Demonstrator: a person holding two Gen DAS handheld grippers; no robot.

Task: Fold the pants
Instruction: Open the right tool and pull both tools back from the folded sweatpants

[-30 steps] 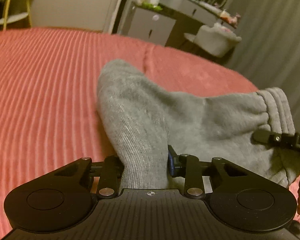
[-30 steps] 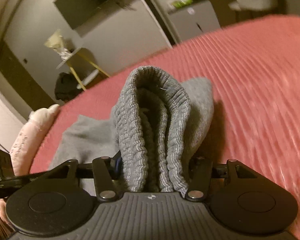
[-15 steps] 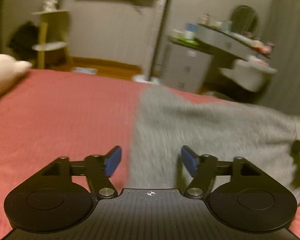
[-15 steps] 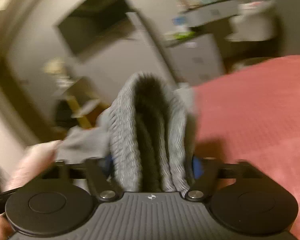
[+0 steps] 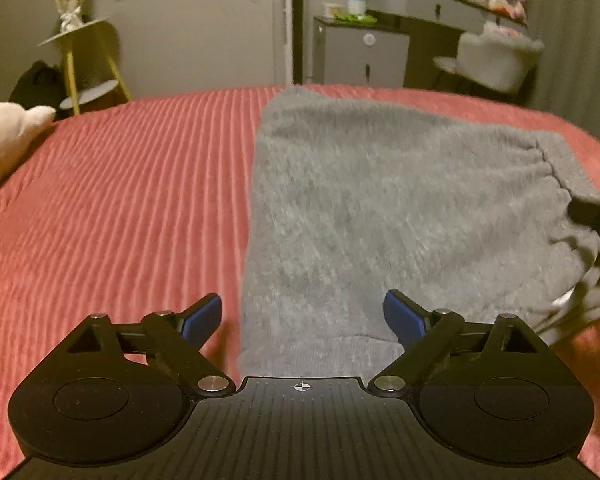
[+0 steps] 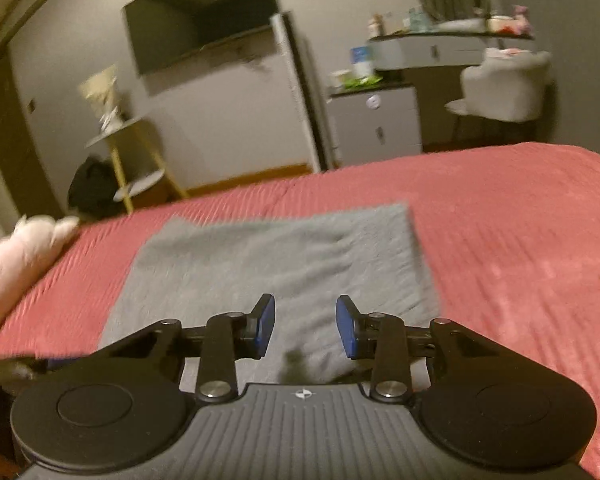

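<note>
So there's one pair of grey fleecy knit pants (image 5: 380, 208) lying folded flat on the red ribbed bedspread (image 5: 120, 200), filling the 12-to-3 o'clock part of the left wrist view. Two black grippers with blue pads: the left gripper (image 5: 302, 314) is spread wide and widening, nothing pinched, just hovering over the cloth's near edge. The right gripper (image 6: 306, 326) is narrowing, pads apart with nothing between them. One pale plush toy (image 6: 16, 256) sits at 9 o'clock.

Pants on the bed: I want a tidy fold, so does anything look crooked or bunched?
Mostly tidy: the grey pants lie flat on the red bedspread with straight edges. Only the gathered waistband looks bunched at the right edge of the left wrist view.
</note>
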